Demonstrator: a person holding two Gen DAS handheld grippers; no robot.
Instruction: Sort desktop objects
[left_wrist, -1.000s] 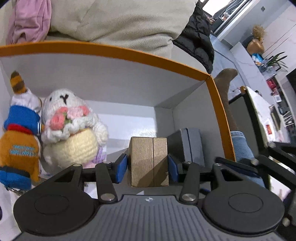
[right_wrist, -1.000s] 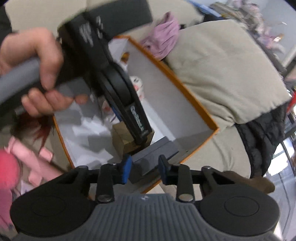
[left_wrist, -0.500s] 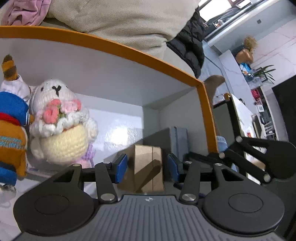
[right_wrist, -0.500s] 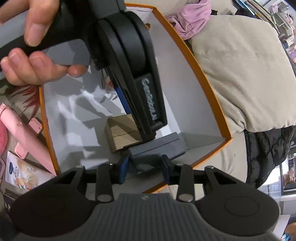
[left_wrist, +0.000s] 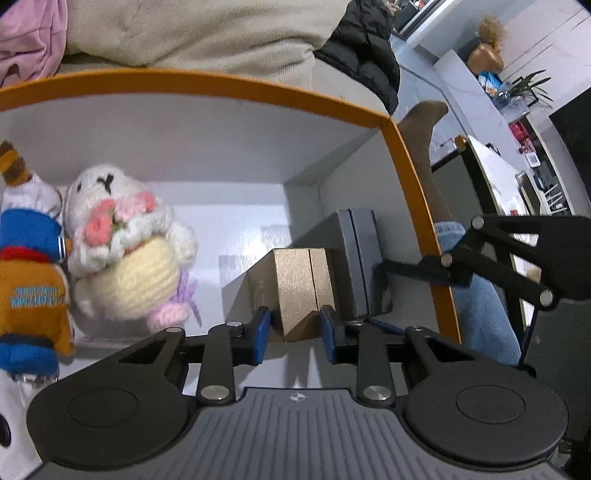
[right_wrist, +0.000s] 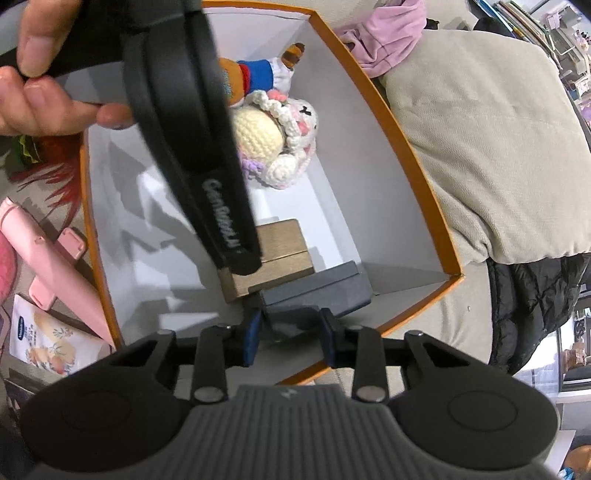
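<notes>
Down inside the orange-rimmed box, my left tool had just been closing around the gold box, while my right tool straddled the grey case; whether either squeezed, I couldn't tell. Farther back lay the crocheted bunny and the plush toy.

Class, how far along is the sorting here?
Done: bunny, orange plush, gold box and grey box sit inside the orange-rimmed box. In hand: both tools' jaws have just been closing, left tool around the gold box, right tool around the grey; grip unclear. Remaining: pink item and packet outside.
</notes>
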